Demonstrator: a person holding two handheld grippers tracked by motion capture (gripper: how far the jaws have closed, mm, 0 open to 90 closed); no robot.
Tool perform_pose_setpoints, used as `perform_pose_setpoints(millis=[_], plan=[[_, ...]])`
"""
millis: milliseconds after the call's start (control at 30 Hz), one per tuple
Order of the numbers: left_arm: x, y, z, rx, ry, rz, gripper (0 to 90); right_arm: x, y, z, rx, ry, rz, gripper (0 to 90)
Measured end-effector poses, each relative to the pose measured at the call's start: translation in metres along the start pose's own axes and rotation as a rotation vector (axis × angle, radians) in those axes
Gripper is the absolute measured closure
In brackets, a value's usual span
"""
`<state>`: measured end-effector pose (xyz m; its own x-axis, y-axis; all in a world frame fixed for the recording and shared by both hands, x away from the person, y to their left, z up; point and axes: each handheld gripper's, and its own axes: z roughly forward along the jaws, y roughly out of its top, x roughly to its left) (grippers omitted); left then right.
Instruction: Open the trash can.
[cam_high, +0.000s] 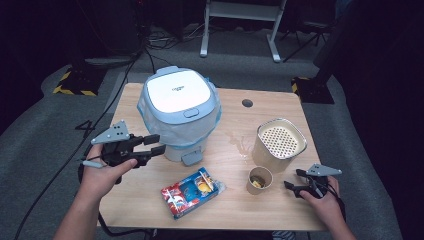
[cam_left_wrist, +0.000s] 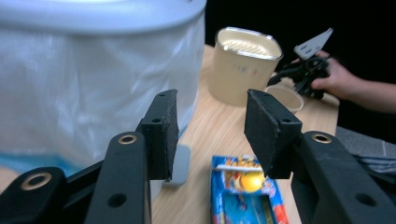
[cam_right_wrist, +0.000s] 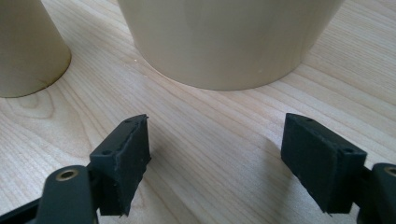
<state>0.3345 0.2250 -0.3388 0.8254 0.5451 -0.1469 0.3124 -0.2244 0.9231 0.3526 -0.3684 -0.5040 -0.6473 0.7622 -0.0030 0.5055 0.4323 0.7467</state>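
A pale blue bin (cam_high: 177, 100) with a white lid and a plastic liner stands at the table's back left. My left gripper (cam_high: 158, 143) hovers open beside its lower left, jaws pointing right, nothing between them. In the left gripper view the bin (cam_left_wrist: 93, 79) looms at the left of the open gripper (cam_left_wrist: 212, 135). A blue and red snack packet (cam_high: 192, 191) lies at the front centre. A paper cup (cam_high: 260, 180) with scraps inside stands by a cream container (cam_high: 280, 142) with a perforated lid. My right gripper (cam_high: 294, 178) rests open on the table just right of the cup.
The bin's grey pedal (cam_high: 192, 158) juts toward the packet (cam_left_wrist: 245, 191). In the right gripper view the cream container (cam_right_wrist: 229, 37) and the cup (cam_right_wrist: 28, 51) stand close ahead of the open gripper (cam_right_wrist: 217, 158). A cable hole (cam_high: 247, 103) marks the wooden table (cam_high: 240, 210).
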Motion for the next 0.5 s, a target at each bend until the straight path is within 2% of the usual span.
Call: perform_pose_setpoints(millis=[200, 500], plan=[[-0.004, 0.022, 0.000, -0.028, -0.014, 0.011, 58.1, 0.000, 0.000, 0.000, 0.000, 0.000, 0.000, 23.7], [-0.007, 0.055, 0.002, -0.033, -0.023, 0.053, 59.2, 0.000, 0.000, 0.000, 0.000, 0.000, 0.000, 23.7]])
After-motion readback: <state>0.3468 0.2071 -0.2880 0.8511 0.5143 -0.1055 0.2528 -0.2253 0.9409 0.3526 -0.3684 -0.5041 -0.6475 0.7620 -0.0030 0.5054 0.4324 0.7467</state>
